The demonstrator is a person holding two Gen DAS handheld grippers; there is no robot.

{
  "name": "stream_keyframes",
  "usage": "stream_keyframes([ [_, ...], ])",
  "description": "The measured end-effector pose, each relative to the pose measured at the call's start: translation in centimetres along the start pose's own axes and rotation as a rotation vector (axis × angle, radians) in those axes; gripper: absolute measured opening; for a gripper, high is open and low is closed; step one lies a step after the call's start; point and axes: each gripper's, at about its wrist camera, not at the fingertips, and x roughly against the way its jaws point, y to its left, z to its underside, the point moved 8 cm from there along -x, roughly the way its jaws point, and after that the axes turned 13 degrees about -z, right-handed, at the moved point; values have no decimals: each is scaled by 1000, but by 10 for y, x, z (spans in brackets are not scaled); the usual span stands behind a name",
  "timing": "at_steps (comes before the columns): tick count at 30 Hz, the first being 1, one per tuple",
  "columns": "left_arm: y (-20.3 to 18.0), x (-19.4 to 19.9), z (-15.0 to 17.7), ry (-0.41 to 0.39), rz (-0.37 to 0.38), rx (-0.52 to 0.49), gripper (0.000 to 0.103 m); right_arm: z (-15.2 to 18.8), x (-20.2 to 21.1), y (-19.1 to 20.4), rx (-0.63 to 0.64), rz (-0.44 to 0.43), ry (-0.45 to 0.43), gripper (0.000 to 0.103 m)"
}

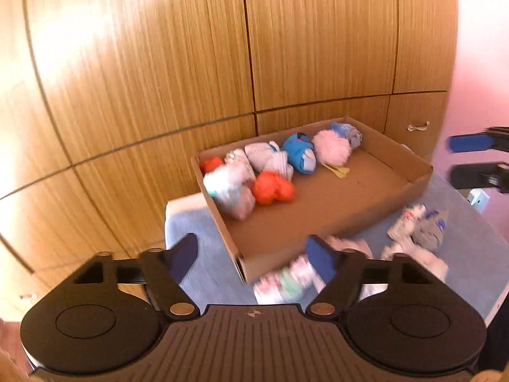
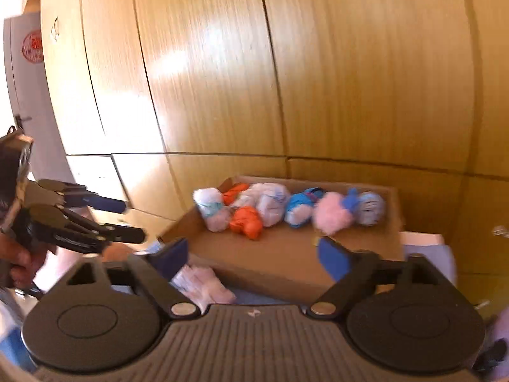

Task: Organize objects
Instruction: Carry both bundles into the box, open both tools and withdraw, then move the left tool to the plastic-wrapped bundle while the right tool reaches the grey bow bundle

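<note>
A shallow cardboard box (image 1: 334, 197) (image 2: 280, 254) lies on a blue cloth, with several rolled sock bundles along its far side: an orange one (image 1: 273, 187), a blue one (image 1: 300, 152), a fluffy pink one (image 1: 331, 148) (image 2: 332, 215) and a pale one (image 1: 232, 187). Loose socks (image 1: 420, 229) lie on the cloth right of the box. My left gripper (image 1: 251, 261) (image 2: 132, 222) hovers open over the box's near corner. A patterned sock (image 1: 283, 283) lies on the cloth below it. My right gripper (image 2: 251, 259) (image 1: 453, 159) is open, with nothing between its pads. Pale socks (image 2: 203, 283) lie under it.
Wooden wardrobe doors (image 1: 159, 79) rise right behind the box, with a drawer handle (image 1: 418, 126) at the right. The blue cloth (image 1: 197, 232) covers the surface. A grey door (image 2: 25, 95) stands at the far left. A person's hand (image 2: 16, 254) holds the left gripper.
</note>
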Motion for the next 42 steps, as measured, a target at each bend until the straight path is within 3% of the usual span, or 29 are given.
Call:
stream_keyframes([
  [6, -31, 14, 38, 13, 20, 64, 86, 54, 21, 12, 23, 75, 34, 103],
  [12, -80, 20, 56, 6, 51, 7, 89, 86, 34, 7, 21, 152, 101, 102],
  [22, -124, 2, 63, 45, 83, 52, 94, 82, 30, -15, -5, 178, 46, 102],
  [26, -131, -8, 62, 54, 100, 39, 94, 82, 15, -21, -65, 143, 58, 102],
  [33, -132, -20, 61, 84, 125, 27, 98, 89, -12, -29, -81, 153, 121, 102],
  [38, -135, -22, 58, 79, 144, 15, 98, 92, -16, -40, -145, 162, 120, 84],
  [42, -137, -26, 57, 83, 159, 11, 99, 94, -20, -46, -170, 170, 126, 83],
])
